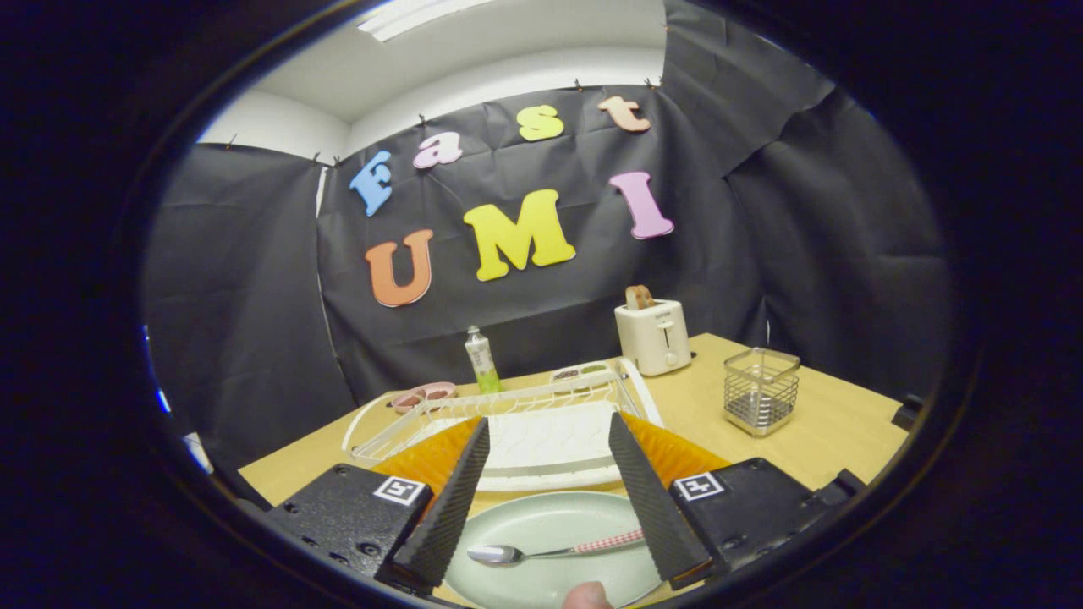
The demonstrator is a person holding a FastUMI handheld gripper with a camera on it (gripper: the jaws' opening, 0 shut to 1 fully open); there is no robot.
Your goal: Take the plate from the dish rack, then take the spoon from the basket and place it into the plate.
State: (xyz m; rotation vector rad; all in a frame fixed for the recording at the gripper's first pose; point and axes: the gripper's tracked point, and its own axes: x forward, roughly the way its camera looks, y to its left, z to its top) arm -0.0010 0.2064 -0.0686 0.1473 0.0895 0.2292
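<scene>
The spoon (550, 552) lies in the plate (541, 524). The claw (550, 507) stands spread, holding nothing. The task looks finished; only drawing back remains.

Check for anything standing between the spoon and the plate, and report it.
Nothing does: the spoon already lies in the plate, between the open gripper fingers, with no finger touching it.

Hand-held gripper (548, 491) fingers spread apart, pale green plate (550, 529) between them on the table (812, 423), spoon (554, 551) lying in the plate, white dish rack (508, 419) beyond, wire basket (761, 391) and toaster (653, 336) farther off.
</scene>
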